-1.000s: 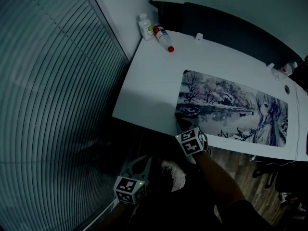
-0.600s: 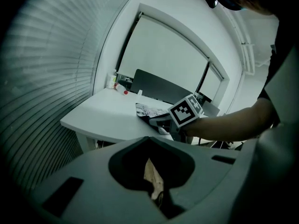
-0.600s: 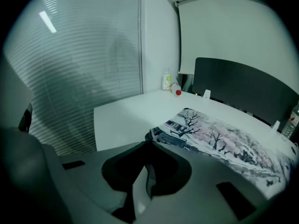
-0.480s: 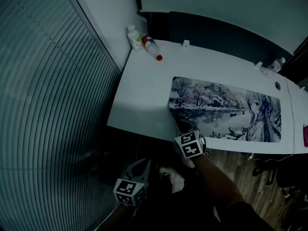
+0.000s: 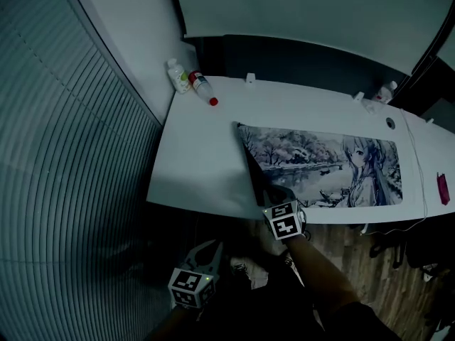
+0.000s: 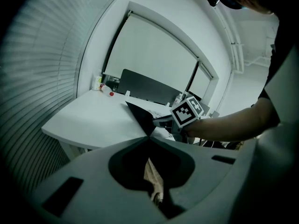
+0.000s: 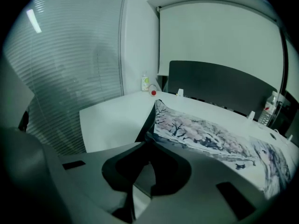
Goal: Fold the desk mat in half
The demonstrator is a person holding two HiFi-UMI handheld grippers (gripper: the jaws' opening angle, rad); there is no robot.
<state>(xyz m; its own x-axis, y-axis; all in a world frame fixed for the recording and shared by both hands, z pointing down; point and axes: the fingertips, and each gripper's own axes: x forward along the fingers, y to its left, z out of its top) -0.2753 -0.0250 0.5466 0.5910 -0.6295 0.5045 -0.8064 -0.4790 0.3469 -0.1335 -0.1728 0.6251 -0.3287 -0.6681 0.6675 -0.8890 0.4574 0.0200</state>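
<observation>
I'm clamping the R gripper (image 7: 149,141) on the near-left corner of the desk mat (image 7: 210,136). Jaws are pinched narrow, w/ the mat's edge caught between the tips. I'm holding that corner up off the white desk (image 5: 199,162), so the left end is curling over and showing its black underside (image 7: 145,120). The rest of the mat is lying flat along the desk's near edge, printed side up: snowy trees, water, and an anime figure toward the right end.

I'm holding the L gripper (image 6: 148,136) low, below and in front of the desk's near-left corner, well apart from the mat. Its jaw tips are meeting, nothing btwn them. It's pointing toward the raised corner and the R gripper's marker cube (image 6: 190,112).

At the far-left corner of the desk, by the slatted blinds (image 5: 64,190), a green-label bottle (image 5: 178,75) is standing and a red-capped bottle (image 5: 202,88) is lying just beside it. A clear water bottle (image 5: 384,91) is sitting at the far right, in front of the dark partition (image 5: 298,61).
</observation>
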